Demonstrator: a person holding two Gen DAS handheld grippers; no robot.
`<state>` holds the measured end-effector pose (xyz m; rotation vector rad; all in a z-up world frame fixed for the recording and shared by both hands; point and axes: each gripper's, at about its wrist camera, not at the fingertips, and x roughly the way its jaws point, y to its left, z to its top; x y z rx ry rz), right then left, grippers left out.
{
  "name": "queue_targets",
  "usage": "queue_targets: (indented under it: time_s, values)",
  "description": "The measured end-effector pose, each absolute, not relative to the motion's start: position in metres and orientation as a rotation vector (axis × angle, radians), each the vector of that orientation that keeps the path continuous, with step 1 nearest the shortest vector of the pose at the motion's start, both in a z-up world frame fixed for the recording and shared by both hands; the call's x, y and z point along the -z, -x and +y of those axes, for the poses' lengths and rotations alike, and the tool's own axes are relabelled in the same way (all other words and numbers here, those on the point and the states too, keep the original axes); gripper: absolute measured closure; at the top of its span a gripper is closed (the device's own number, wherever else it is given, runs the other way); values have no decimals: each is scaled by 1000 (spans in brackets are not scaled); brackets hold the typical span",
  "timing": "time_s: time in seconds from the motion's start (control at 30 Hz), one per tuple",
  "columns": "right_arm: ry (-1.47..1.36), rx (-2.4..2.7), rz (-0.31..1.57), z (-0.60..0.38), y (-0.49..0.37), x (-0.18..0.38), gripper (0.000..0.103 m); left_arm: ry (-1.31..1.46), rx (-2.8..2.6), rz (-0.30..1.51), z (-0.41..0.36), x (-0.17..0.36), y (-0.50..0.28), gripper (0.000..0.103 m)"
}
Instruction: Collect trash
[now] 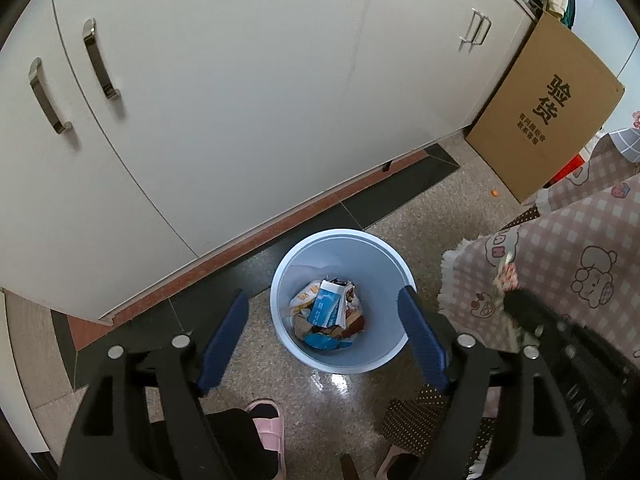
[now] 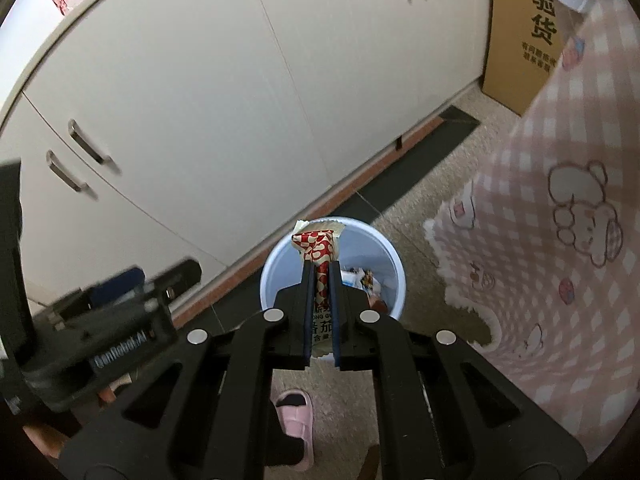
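A light blue trash bin stands on the floor by the cabinets and holds several crumpled wrappers. My left gripper is open and empty, held above the bin. My right gripper is shut on a red-and-white snack wrapper, held upright over the bin's near rim. The right gripper also shows in the left wrist view at the right, by the tablecloth. The left gripper shows blurred at the left of the right wrist view.
White cabinet doors with metal handles run behind the bin. A cardboard box leans at the right. A pink checked tablecloth hangs at the right. A foot in a pink slipper is on the speckled floor.
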<state>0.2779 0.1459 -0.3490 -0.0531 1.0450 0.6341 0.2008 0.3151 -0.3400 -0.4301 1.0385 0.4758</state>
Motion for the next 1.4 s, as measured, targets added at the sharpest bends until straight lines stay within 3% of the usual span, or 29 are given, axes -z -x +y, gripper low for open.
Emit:
queue_targets:
  time_s: [0.2,0.27,0.3,0.33,0.5,1.0,1.4]
  values:
    - [19,-640,998,150,-284,336,91,429,-489,1022,319,331,-192,27]
    - [23,-644,977,150,-283,331,77,424,-488,1015,319,326,-190,27]
    - [32,-636,967,151,-281,328,61,422,-487,1007,318,322,-189,27]
    - [42,-629,949,150,-278,324,52,421,-484,1000,318,318,-188,27]
    - [97,-601,875,142,-258,295,52,406,-475,937,310,288,-174,27]
    - [93,-485,597,53,-156,178,31,256,-383,639,242,151,-115,21]
    - [25,-339,442,-40,-82,110,14,113,-237,471,153,75,-62,17]
